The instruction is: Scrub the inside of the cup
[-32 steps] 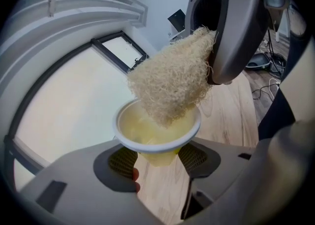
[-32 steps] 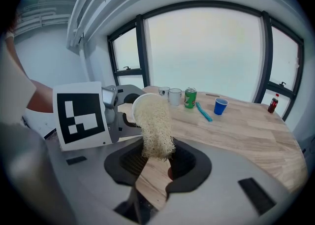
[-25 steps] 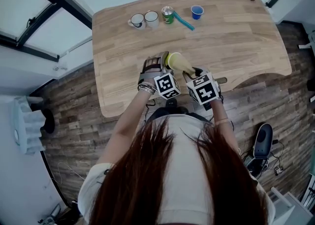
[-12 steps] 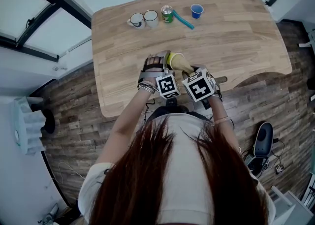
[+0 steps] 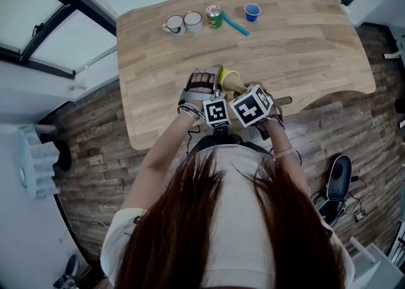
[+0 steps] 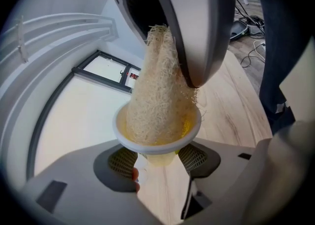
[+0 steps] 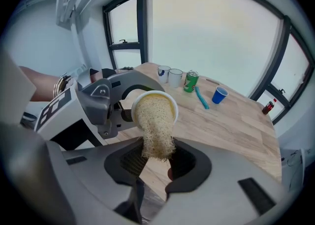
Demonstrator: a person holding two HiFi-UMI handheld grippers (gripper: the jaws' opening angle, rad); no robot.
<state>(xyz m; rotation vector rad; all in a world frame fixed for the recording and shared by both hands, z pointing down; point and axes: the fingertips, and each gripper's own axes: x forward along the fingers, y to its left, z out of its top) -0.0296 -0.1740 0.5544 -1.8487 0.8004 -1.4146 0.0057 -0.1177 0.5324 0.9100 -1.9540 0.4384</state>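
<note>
Cup (image 6: 147, 146) held in left claw (image 6: 157, 160), probably loofah (image 6: 157, 91) inside.

Head camera: high up, looks steeply down on desk (image 5: 304, 54). Left gripper (image 6: 158, 160) camera, right gripper (image 7: 156, 159) camera: very close, look along own jaws. All three share cup (image 5: 226, 78) (scrubber (image 7: 155, 120) poking in).

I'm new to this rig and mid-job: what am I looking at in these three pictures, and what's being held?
There is no robot: a person holds a gripper in each hand. The head view looks down from their head, and the other two views ride on each gripper. The left gripper has its fingers clamped on a yellow cup. The right gripper holds a loofah sponge pushed into it. On the wooden table are two white mugs, a green can and a blue cup.
</note>
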